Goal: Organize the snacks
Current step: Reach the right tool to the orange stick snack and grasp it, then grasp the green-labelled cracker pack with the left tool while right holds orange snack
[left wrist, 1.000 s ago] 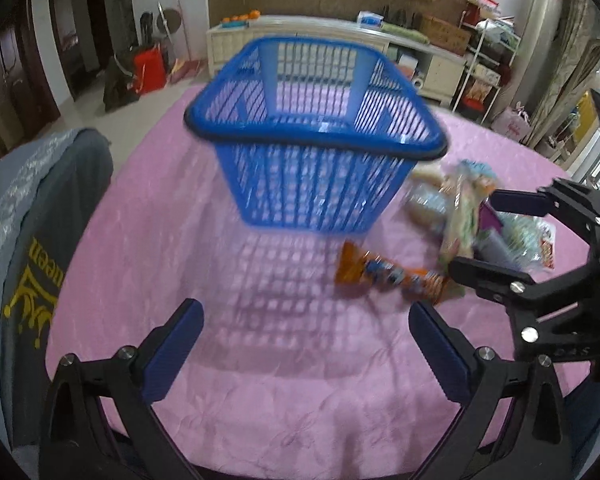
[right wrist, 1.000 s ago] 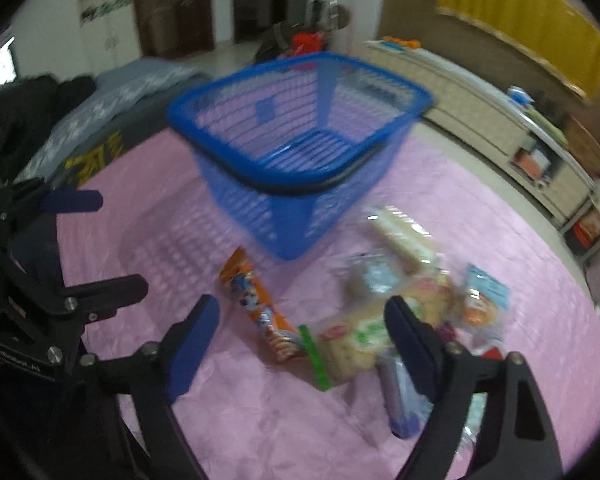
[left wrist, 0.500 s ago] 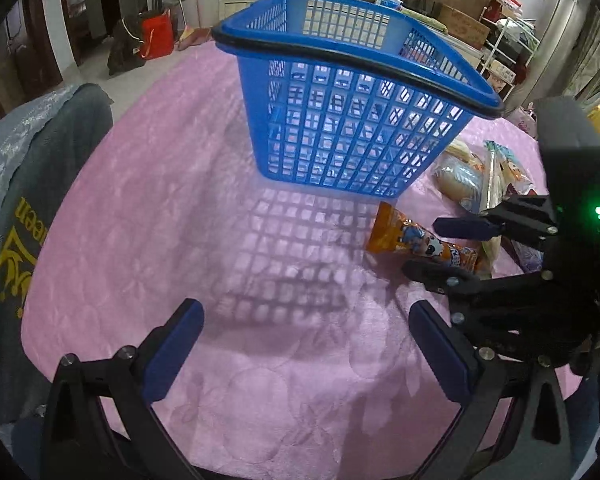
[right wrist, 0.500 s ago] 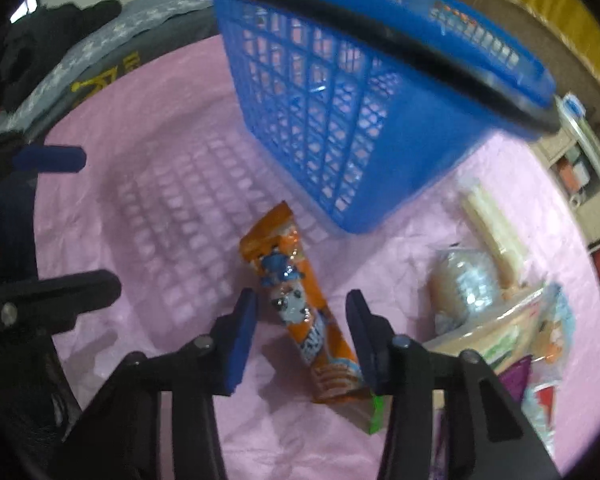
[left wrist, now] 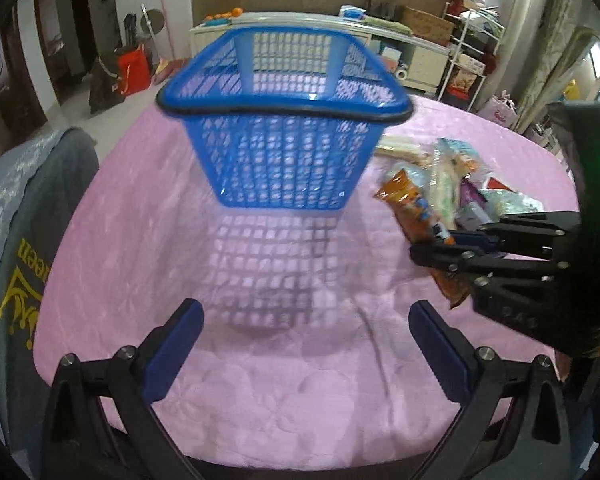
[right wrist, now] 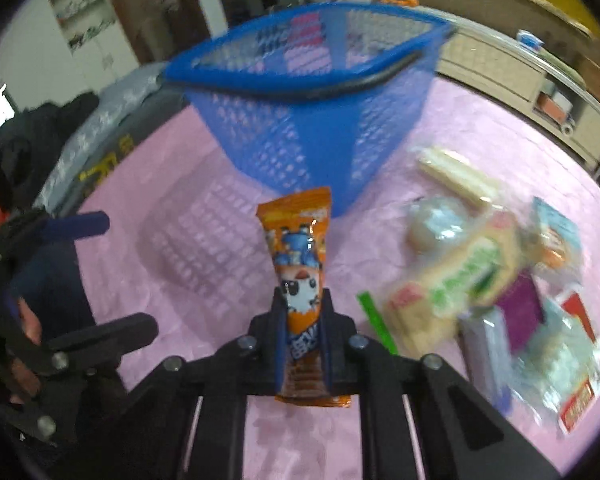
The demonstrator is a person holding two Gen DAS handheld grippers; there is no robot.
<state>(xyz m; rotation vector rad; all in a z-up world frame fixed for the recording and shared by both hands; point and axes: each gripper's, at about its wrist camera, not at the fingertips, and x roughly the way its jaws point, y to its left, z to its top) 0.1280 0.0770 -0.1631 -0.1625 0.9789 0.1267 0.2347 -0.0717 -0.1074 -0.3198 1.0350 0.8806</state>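
My right gripper (right wrist: 302, 300) is shut on an orange snack packet (right wrist: 300, 264) and holds it above the pink tablecloth, in front of the blue mesh basket (right wrist: 320, 120). The left wrist view shows the same packet (left wrist: 408, 200) in the right gripper (left wrist: 444, 240), to the right of the basket (left wrist: 284, 152). My left gripper (left wrist: 306, 340) is open and empty over the cloth, in front of the basket. A pile of loose snack packets (right wrist: 500, 288) lies to the right; it also shows in the left wrist view (left wrist: 460, 172).
A grey chair back with yellow lettering (left wrist: 16, 248) stands at the table's left edge. The round table's pink cloth (left wrist: 260, 380) spreads in front of the basket. A long white cabinet (left wrist: 308, 28) and shelves stand against the far wall.
My right gripper has closed on the orange packet and lifted it off the cloth. The left gripper view has pulled back a little from the basket.
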